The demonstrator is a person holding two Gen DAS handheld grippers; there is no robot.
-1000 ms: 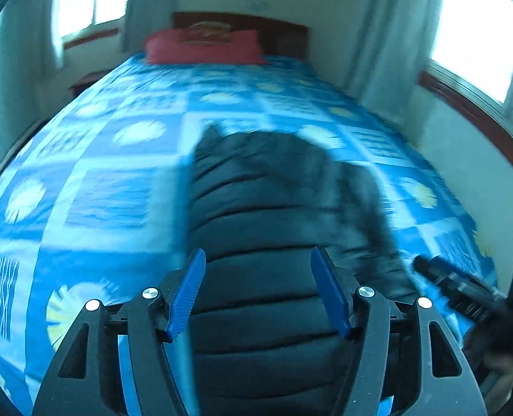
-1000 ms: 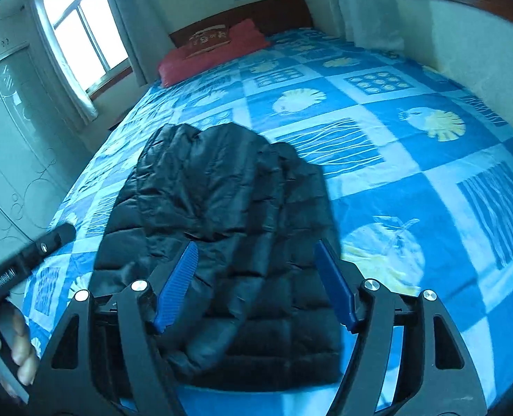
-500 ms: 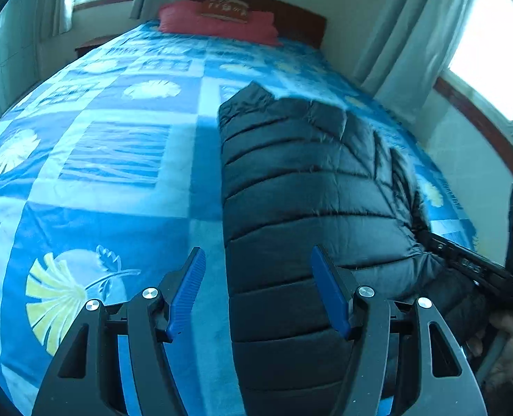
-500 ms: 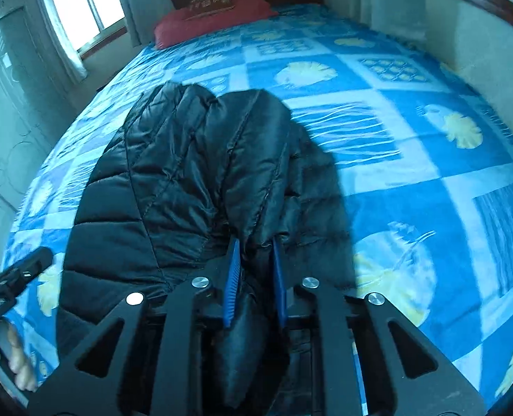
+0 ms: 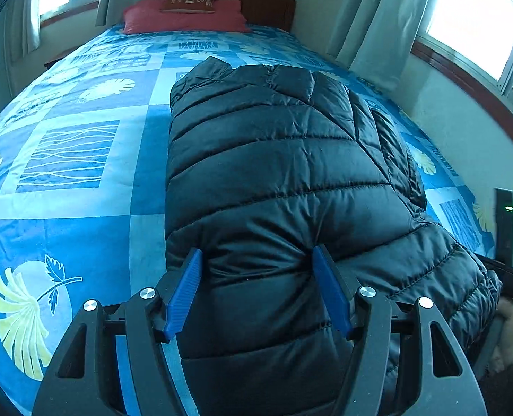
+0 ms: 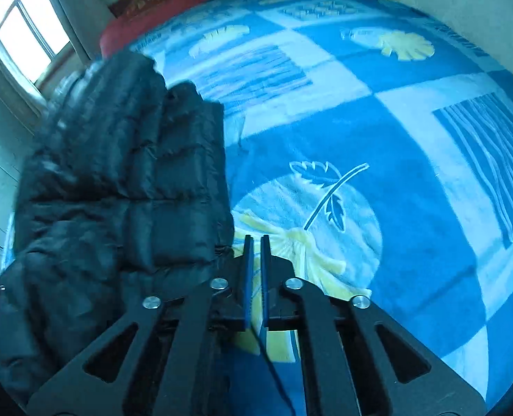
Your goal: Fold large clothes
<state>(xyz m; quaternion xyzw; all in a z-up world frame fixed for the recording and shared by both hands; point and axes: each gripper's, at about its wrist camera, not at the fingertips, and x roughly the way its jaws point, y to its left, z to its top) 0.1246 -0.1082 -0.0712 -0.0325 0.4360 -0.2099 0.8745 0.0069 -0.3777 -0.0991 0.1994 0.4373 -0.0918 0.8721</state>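
Straddling black quilted puffer jacket [image 5: 277, 187] with spread left gripper [image 5: 258, 287] | right gripper [image 6: 254, 267] opening, nothing between | risk: slippery padding escaping the pinch.

Black quilted puffer jacket [image 5: 277, 180], blue-and-white checked bedspread [image 5: 76, 159] with pale yellow leaf prints, red pillow [image 5: 183, 17], blue fingers [image 5: 183, 291]

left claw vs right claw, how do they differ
The left claw stands wide open with the black jacket bulging between its pads; the right claw is nearly closed, jaws opening, nothing between them. The left sits over the jacket, the right over the bedspread beside it. Both have blue pads.
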